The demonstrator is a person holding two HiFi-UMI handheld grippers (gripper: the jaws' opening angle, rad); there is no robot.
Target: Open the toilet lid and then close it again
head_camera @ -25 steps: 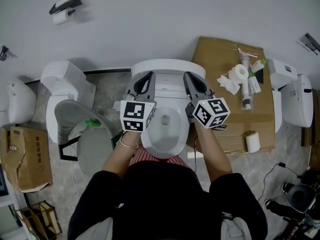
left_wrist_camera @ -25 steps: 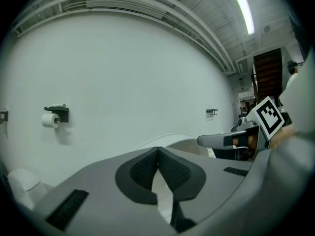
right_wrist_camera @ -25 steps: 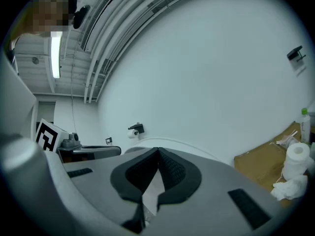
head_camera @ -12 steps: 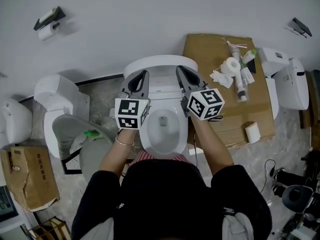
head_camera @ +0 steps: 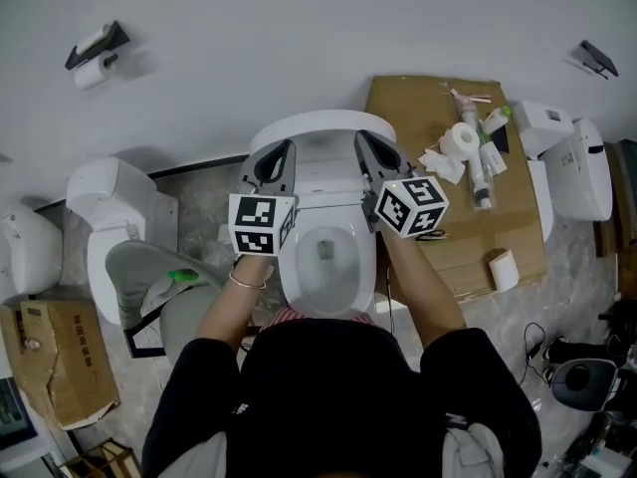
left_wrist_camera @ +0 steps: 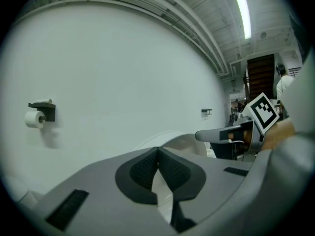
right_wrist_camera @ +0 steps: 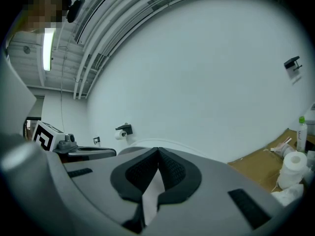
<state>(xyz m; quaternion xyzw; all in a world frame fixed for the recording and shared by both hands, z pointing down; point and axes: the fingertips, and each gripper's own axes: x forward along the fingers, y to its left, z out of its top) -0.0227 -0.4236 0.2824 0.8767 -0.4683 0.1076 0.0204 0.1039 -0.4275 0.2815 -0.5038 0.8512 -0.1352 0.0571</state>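
A white toilet stands against the wall in the head view, its bowl (head_camera: 324, 267) open with water showing. Its lid (head_camera: 318, 125) is up, seen edge-on as a white arc near the wall. My left gripper (head_camera: 288, 146) reaches along the bowl's left side with its tips at the lid's edge. My right gripper (head_camera: 360, 136) does the same on the right side. In the left gripper view the left gripper (left_wrist_camera: 157, 149) has its pads pressed together with nothing between them. The right gripper (right_wrist_camera: 158, 150) in its own view is likewise shut and empty. I cannot tell whether either gripper touches the lid.
A second toilet (head_camera: 114, 202) with a grey seat (head_camera: 159, 282) stands at the left. Right of the bowl a cardboard sheet (head_camera: 438, 217) carries bottles and a paper roll (head_camera: 463, 139). Another white unit (head_camera: 572, 172) is at the far right, a paper holder (head_camera: 92, 60) on the wall.
Both grippers have shifted slightly toward the wall beside the raised lid and stay shut. The head view has shifted a little over the last second.
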